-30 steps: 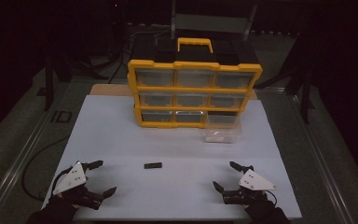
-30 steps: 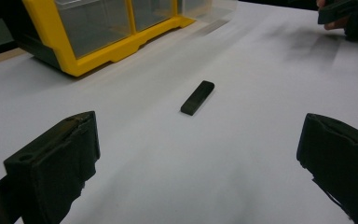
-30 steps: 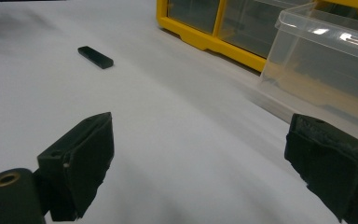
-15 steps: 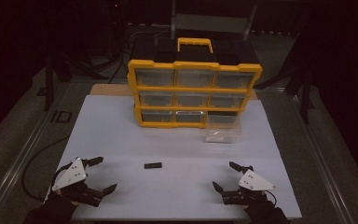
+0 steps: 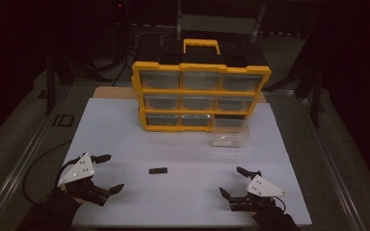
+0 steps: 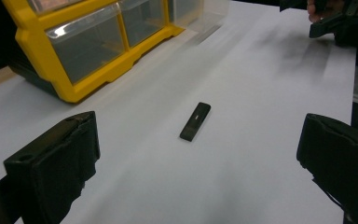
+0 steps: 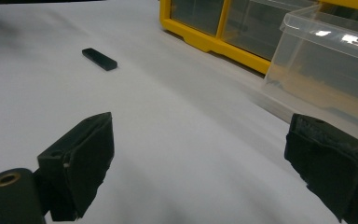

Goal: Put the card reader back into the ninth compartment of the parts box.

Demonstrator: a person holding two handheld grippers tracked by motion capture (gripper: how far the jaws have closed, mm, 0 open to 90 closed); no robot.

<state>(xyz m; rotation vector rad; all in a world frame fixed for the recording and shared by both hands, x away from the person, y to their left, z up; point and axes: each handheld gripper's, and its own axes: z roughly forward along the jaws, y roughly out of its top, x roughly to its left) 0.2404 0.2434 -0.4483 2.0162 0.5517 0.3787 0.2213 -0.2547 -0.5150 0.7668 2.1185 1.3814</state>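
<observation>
**High view: both grippers wide open, nothing picked up**

High view has the left gripper (image 5: 104,172) near the front left corner of the white table (image 5: 120,130), jaws spread wide with nothing between them. The right gripper (image 5: 234,182) sits at the front right, jaws also spread and empty. Between the two — a bit closer to the left one — a small black flat piece (image 5: 158,170) lies on the bare table, touching neither gripper. Farther back stands a yellow drawer organizer (image 5: 201,94) with clear drawers. One clear drawer (image 5: 230,139) is pulled out and rests on the table just in front of its bottom right corner — contents too blurry to tell.
</observation>
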